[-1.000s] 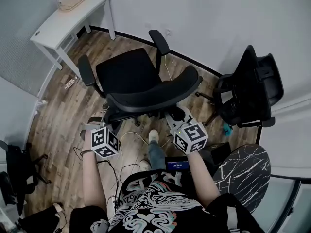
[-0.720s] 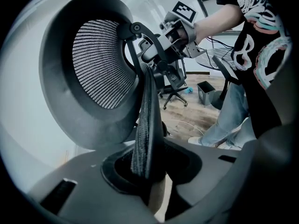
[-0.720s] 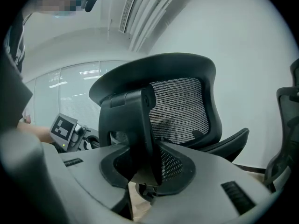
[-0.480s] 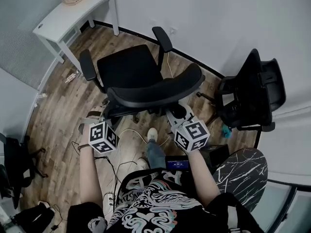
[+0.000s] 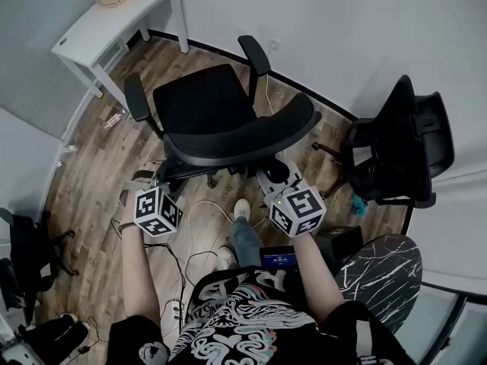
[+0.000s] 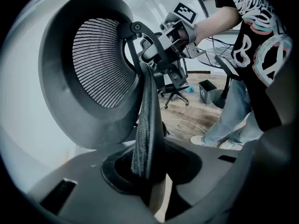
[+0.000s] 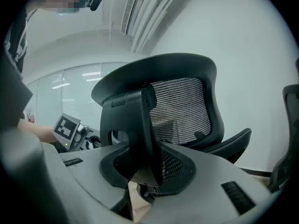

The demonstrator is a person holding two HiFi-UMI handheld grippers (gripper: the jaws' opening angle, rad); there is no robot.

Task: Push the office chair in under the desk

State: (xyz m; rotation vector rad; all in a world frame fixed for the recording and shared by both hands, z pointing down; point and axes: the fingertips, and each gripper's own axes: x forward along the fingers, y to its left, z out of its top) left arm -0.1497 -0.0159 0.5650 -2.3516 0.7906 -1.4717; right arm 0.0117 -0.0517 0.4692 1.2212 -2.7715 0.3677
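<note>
Jaws of the left gripper (image 5: 156, 181) and right gripper (image 5: 275, 177) each clamp the backrest (image 5: 251, 139) of the office chair (image 5: 204, 106)

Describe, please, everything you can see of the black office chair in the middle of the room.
The office chair is black, with a padded seat, two armrests and a curved mesh backrest in a plastic frame. It stands upright on the wooden floor, apart from the white desk, its back towards the person. The left gripper and the right gripper each clamp the backrest's rim.
</note>
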